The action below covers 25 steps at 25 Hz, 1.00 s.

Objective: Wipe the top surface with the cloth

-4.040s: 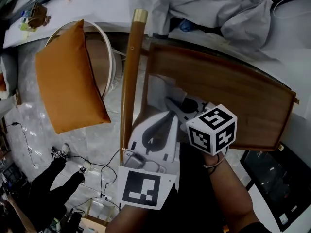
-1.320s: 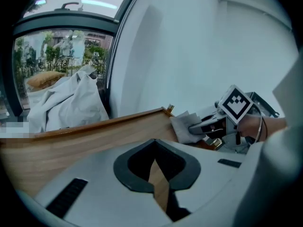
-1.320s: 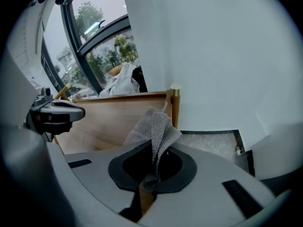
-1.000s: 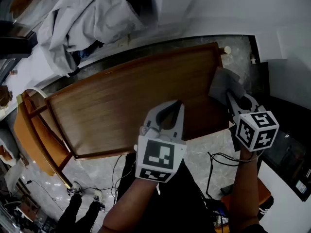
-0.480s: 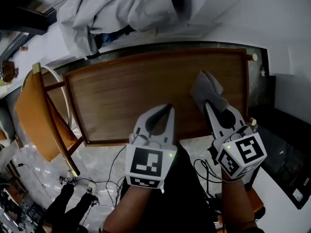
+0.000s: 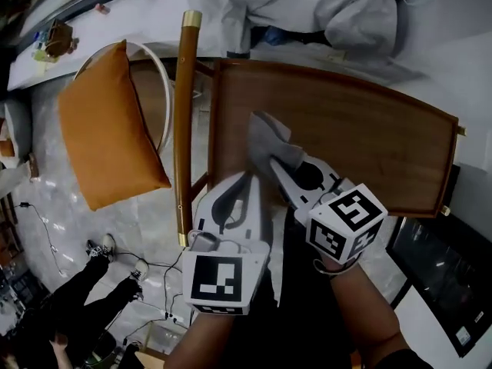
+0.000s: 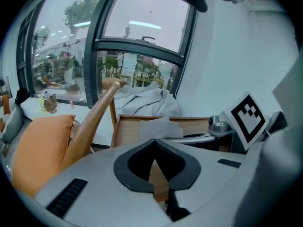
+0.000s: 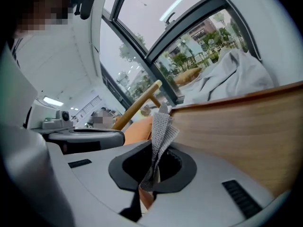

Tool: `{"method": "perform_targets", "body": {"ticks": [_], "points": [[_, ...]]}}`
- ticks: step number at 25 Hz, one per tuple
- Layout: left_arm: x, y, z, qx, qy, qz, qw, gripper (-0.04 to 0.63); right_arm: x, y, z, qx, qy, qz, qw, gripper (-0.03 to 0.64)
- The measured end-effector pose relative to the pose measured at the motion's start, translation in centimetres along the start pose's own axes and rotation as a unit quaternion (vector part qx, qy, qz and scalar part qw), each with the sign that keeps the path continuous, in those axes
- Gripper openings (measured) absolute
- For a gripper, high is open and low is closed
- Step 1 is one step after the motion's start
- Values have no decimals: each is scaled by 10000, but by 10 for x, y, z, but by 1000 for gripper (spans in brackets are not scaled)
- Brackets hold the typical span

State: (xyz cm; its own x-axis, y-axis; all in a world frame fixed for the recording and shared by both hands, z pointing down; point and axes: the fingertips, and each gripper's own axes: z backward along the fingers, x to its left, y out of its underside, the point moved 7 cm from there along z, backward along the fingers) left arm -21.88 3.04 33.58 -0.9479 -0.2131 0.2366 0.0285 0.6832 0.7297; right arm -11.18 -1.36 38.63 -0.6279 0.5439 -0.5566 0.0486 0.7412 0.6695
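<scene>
Now the right gripper (image 6: 278, 166) is clamped on the cloth (image 6: 270, 141), with a fold pinched between its jaws and the rest pressed against the tabletop (image 6: 369, 144) ahead of them. Half a second ago the cloth lay toward the right end of the wood, and a second ago it sat at the far right corner. It now sits near the left end, just beside the chair (image 6: 183, 114). That reads as one stroke drawn across the length of the top, so most of the middle band has likely been covered. The far strip near the wall and the near edge may still need a pass.

The left gripper (image 6: 247, 178) hovers over the near left edge with its jaws together and nothing between them. It plays no part in the wiping.

The cloth is grey, with a coarse woven, waffle-like weave, and it is limp and crumpled into a loose peak. The tabletop is a long rectangle of dark brown wood with grain running lengthwise and a slightly raised rim. The chair has a smooth, rounded wooden rail capped in a pale metal colour, and on it is a soft orange cushion (image 6: 108, 125). Beyond the table lies a heap of rumpled pale fabric (image 6: 307, 6).
</scene>
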Motion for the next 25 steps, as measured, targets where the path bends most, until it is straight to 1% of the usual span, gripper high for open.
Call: {"method": "perform_targets", "body": {"ticks": [3, 5, 8, 11, 15, 20, 25], "points": [[18, 6, 14, -135, -140, 103, 9998, 11, 27, 9, -37, 121, -242, -29, 9996, 28], [24, 10, 19, -185, -175, 184, 9995, 11, 37, 17, -56, 264, -307, -46, 9992, 28], [30, 13, 23, -197, -46, 198, 9996, 11, 39, 31, -71, 574, -307, -124, 9978, 28], [30, 16, 23, -159, 24, 205, 9997, 11, 36, 37, -73, 728, -156, -103, 9972, 28], [28, 22, 13, -8, -52, 180, 9998, 11, 22, 38, -65, 791, 145, -27, 9968, 28], [23, 36, -15, 226, -195, 89, 9995, 11, 2, 38, -41, 914, 447, 298, 9944, 28], [7, 44, -36, 410, -158, 28, 9990, 11, -23, 38, -14, 918, 739, 301, 9926, 28]]}}
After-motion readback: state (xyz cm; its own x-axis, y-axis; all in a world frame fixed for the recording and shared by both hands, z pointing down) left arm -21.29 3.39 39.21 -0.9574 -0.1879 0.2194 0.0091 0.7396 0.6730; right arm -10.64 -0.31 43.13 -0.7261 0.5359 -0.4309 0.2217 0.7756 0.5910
